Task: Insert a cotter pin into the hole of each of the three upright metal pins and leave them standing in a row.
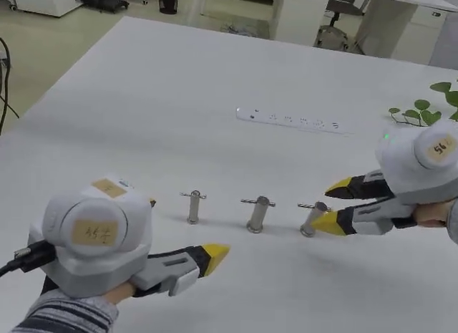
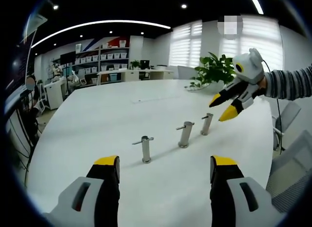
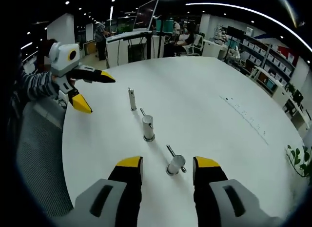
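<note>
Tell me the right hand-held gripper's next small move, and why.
Probably back the right hand-held gripper straight off: its jaws are open, tips at the nearest metal pin, and all three pins appear to carry cotter pins already, standing in a row.

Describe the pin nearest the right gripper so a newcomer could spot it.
On the white table, a row of three metal pins stands near a power strip. The end pin sits beside the right gripper, by its yellow tips; the middle pin and left pin stand apart from it.
</note>
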`<state>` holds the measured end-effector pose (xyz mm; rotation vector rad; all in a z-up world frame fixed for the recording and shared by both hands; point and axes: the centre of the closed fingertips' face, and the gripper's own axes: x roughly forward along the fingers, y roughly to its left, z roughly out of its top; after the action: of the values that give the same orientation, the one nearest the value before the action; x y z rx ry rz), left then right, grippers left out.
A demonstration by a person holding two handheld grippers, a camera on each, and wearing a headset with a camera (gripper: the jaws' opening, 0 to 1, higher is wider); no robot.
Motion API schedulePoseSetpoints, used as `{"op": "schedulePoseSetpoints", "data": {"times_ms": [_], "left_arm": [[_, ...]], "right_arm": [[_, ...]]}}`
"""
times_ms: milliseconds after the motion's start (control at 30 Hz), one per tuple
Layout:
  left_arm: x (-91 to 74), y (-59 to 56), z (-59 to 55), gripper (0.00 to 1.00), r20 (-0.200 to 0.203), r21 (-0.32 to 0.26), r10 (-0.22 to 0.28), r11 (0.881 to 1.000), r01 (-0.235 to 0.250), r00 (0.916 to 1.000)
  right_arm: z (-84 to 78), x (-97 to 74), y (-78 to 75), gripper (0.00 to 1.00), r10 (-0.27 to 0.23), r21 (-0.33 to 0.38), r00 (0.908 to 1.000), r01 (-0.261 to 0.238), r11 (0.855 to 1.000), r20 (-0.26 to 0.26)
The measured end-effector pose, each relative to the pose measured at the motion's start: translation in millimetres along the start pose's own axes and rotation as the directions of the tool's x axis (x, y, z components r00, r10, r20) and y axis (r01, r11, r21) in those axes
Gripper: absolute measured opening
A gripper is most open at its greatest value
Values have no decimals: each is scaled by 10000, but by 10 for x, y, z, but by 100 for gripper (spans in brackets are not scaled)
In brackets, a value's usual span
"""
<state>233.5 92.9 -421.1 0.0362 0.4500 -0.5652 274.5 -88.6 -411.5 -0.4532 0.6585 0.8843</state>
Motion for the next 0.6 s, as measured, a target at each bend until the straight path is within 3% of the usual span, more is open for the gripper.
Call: {"op": "schedulePoseSetpoints", "data": {"times_ms": [100, 167, 267, 333, 400, 467, 533, 600], "left_arm": [[4, 0, -1, 76, 11, -12, 39, 10000, -39, 10000], [5, 3, 3, 77, 39, 18, 105, 9999, -105, 9999], [5, 8, 5, 79, 78, -56, 153, 9999, -153, 9999], [3, 21, 7, 80, 83, -81, 222, 9997, -221, 9997], [2, 33, 10, 82, 104, -64, 276, 9996, -275, 9996], [4, 39, 14, 83, 146, -128, 307, 9995, -305, 9994], [7, 37, 17, 85, 182, -127, 313, 9994, -311, 9993], [12, 29, 7, 86, 128, -119, 294, 9995, -292, 9995]], "right_arm": [[36, -81, 24, 34, -626, 517, 9958, 592, 9969, 671], [77, -135, 54, 36, -985, 1220, 9870, 831, 9891, 1267], [54, -197, 99, 40, -1382, 1681, 9785, 1120, 9794, 1531], [55, -233, 103, 44, -1854, 2165, 9658, 1447, 9655, 1812], [69, -243, 161, 48, -1902, 2482, 9594, 1363, 9591, 2085], [87, -266, 179, 52, -2333, 2996, 9420, 1564, 9412, 2412], [78, -266, 229, 55, -2457, 3069, 9349, 1624, 9378, 2560], [58, -274, 219, 55, -2883, 3036, 9210, 2048, 9305, 2620]]}}
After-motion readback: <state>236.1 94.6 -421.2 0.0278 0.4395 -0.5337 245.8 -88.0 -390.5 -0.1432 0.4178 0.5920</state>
